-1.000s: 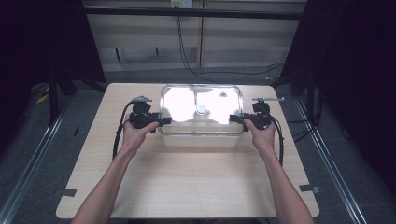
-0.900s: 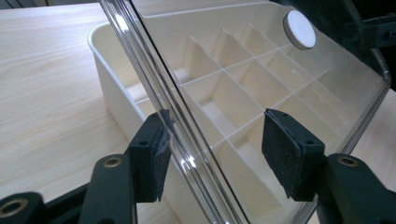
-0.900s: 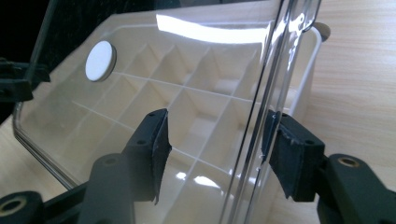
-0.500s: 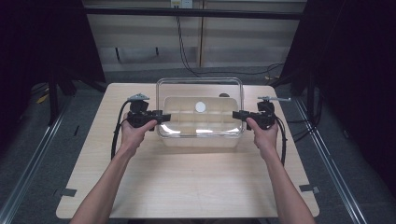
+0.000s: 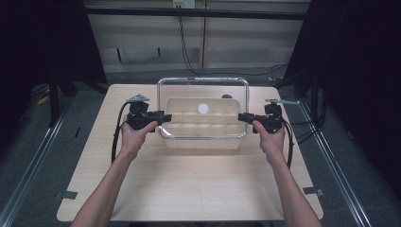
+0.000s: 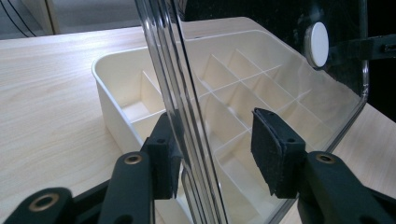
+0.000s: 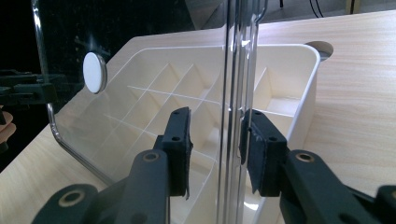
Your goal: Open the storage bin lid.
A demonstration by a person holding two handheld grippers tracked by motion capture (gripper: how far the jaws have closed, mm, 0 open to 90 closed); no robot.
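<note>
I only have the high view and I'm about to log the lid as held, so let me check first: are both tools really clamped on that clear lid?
Observer: Not the left tool. In the left gripper view the clear lid stands upright between its jaws. One pad is against the rim and the other stands off with a plain gap.
Operator: And the right one?
Observer: Much the same for the right tool. The rim passes between its jaws, with a clear gap to one pad.
Operator: Is there anything in the box?
Observer: The compartments of the box that the gripper views show are empty.
</note>
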